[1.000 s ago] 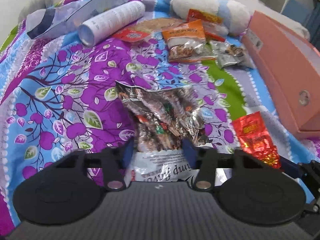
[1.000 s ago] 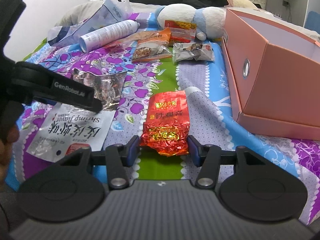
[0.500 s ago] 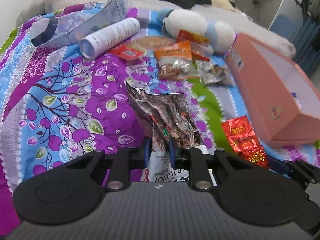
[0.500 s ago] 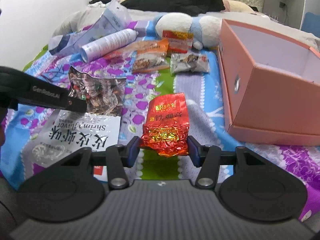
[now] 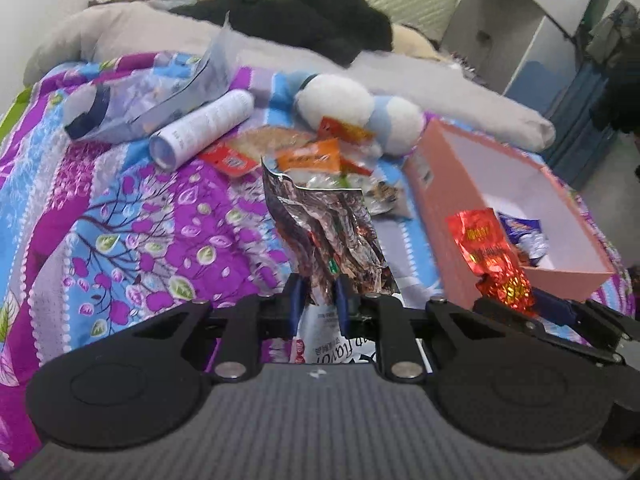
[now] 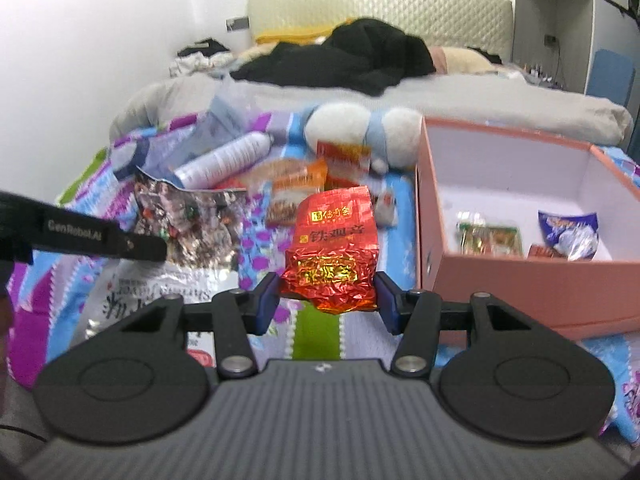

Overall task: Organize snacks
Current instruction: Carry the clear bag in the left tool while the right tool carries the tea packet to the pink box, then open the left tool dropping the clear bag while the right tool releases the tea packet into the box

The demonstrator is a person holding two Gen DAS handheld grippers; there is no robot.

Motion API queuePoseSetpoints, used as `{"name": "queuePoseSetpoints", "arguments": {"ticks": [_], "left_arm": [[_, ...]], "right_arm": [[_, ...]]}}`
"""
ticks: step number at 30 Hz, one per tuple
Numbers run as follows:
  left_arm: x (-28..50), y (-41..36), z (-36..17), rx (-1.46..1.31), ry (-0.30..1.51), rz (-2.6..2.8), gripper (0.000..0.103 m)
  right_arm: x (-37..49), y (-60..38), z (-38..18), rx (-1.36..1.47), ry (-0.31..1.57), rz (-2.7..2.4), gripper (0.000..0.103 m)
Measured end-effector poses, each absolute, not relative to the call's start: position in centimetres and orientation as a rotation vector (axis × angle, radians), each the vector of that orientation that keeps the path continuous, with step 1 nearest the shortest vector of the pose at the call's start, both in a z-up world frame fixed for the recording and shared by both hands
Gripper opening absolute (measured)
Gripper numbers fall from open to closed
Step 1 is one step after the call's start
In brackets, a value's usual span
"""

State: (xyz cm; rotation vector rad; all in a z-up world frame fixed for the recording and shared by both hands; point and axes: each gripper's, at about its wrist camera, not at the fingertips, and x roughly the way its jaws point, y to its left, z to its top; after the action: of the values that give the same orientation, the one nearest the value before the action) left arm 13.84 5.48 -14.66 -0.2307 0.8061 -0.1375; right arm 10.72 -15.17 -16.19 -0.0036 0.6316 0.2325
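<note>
Your left gripper (image 5: 318, 294) has clamped the silver foil snack bag (image 5: 334, 236) and lifted it off the quilt (image 5: 120, 216), left of the pink box (image 6: 520, 276). Your right gripper (image 6: 326, 300) holds the red tea packet (image 6: 332, 248), now raised beside the box's near-left wall. Both are ready to drop in; the box's open top is clear, so mind only the rim.

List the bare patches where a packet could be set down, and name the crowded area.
Free: most of the pink box floor behind its three packets; purple bedspread left of the silver packet. Crowded: snack pile around the plush toy.
</note>
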Motion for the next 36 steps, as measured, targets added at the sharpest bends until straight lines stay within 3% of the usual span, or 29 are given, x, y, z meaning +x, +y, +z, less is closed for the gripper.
{"name": "queuePoseSetpoints", "arguments": {"ticks": [19, 30, 36], "left_arm": [[17.4, -2.0, -9.9, -0.231, 0.704, -0.349, 0.017], [26.0, -10.9, -6.1, -0.187, 0.661, -0.521, 0.016], [30.6, -14.3, -7.5, -0.197, 0.753, -0.529, 0.014]], "right_arm": [[10.1, -22.0, -11.3, 0.042, 0.488, 0.065, 0.054], [13.2, -27.8, -8.5, 0.093, 0.38, -0.094, 0.054], [17.3, -31.3, -8.5, 0.178, 0.456, -0.072, 0.054]]}}
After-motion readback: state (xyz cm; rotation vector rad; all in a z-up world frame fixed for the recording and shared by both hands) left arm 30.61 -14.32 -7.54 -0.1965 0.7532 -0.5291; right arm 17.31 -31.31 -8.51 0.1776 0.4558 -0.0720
